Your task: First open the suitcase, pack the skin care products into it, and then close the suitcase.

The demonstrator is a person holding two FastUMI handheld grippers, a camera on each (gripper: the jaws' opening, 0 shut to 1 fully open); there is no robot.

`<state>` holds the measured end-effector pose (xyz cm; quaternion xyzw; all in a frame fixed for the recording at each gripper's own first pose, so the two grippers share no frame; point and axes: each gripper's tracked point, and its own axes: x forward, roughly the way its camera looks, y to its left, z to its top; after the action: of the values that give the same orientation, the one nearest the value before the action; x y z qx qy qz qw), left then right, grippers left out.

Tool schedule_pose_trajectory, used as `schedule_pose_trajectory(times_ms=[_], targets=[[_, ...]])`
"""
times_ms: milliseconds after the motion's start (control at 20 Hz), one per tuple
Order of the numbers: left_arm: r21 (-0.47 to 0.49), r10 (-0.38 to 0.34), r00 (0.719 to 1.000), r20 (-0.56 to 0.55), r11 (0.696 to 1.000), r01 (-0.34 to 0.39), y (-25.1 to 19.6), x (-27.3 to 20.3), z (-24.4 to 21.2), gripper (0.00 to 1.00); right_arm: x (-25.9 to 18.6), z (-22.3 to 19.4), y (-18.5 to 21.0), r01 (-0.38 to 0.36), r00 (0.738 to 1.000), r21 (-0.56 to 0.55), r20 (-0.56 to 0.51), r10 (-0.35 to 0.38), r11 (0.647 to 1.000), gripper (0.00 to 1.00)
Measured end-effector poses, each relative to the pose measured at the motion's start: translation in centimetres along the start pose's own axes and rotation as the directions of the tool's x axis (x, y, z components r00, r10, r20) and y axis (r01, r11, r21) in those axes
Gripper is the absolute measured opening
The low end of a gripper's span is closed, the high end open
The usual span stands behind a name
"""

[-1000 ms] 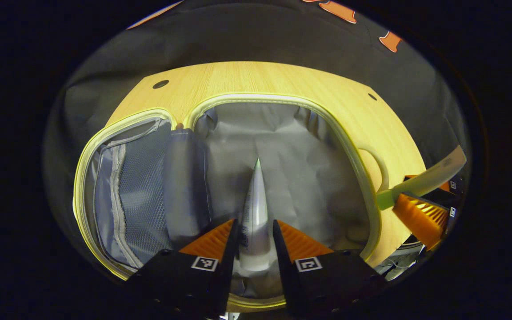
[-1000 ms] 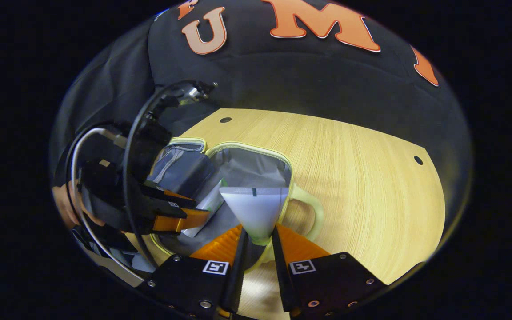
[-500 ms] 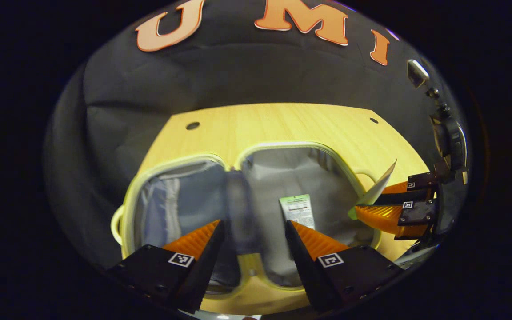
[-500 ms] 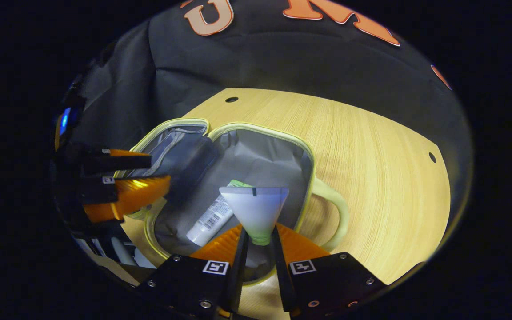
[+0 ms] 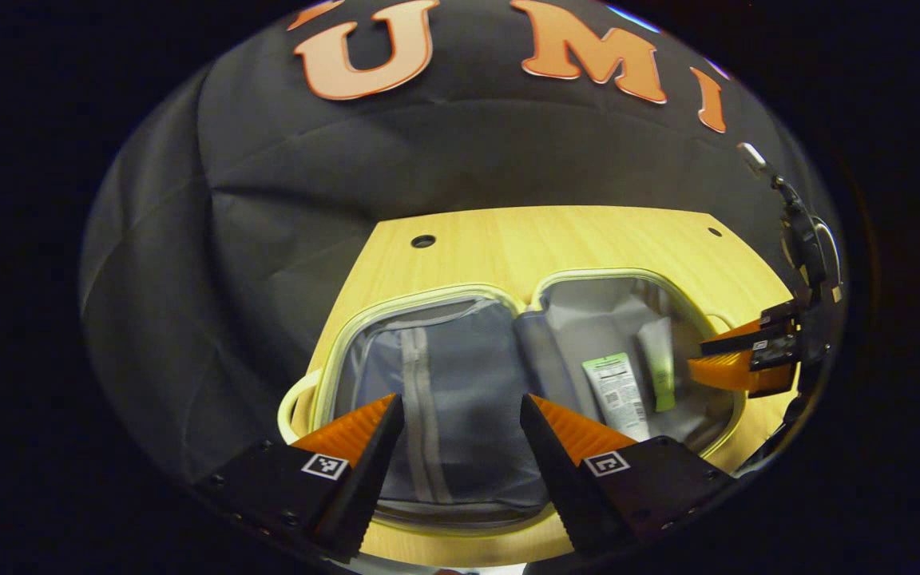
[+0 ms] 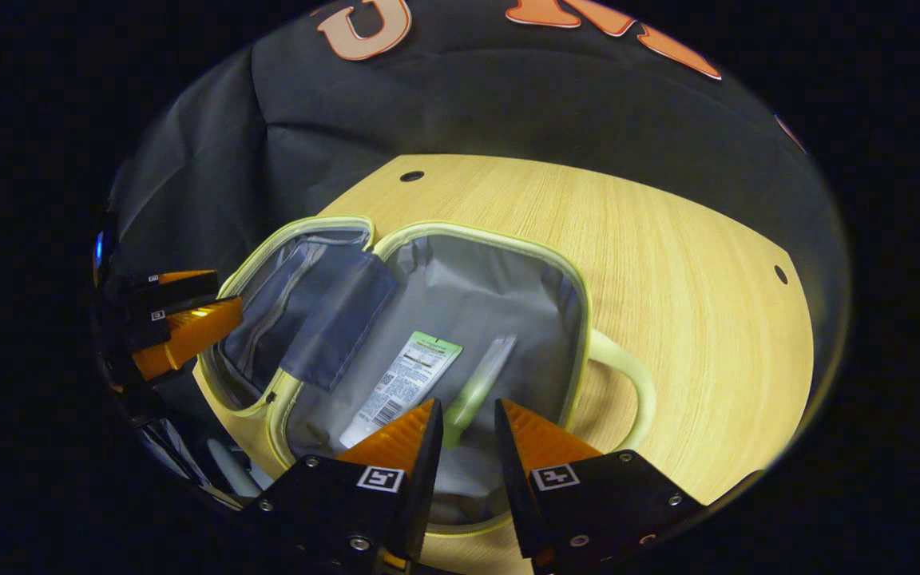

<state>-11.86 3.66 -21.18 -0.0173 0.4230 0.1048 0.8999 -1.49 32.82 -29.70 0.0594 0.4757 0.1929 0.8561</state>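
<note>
Wooden table point(image 6: 668, 319) under open suitcase point(image 6: 580, 319), black-draped booth; both hand-held grippers point(image 5: 460, 423) point(image 6: 466, 427) parted, empty.

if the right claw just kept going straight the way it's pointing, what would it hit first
Most likely the slim green-capped tube lying in the open suitcase: it runs up out of the gap between the right claw fingers, beside the labelled tube. Depth is unclear; it might reach the grey lining instead.

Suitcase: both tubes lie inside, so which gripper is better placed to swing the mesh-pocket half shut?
Left, probably. The left gripper is open and faces the mesh-pocket half of the suitcase. The right gripper hangs over the half holding both tubes.
</note>
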Motion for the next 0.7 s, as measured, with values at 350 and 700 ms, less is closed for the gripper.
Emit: schedule_pose_trajectory(times_ms=[350,700], targets=[[-0.121,0.110,0.993,-0.040,0.986,-0.114,9.5,1.4,-2.2,0.91,-4.5,3.4,-3.3,0.081,0.990,0.027,0.113,-0.084,0.996,0.55],[-0.193,0.168,0.981,-0.100,0.964,-0.185,16.4,4.1,-4.2,0.91,-9.5,7.9,-7.1,0.176,0.950,0.048,0.251,-0.183,0.983,0.84]])
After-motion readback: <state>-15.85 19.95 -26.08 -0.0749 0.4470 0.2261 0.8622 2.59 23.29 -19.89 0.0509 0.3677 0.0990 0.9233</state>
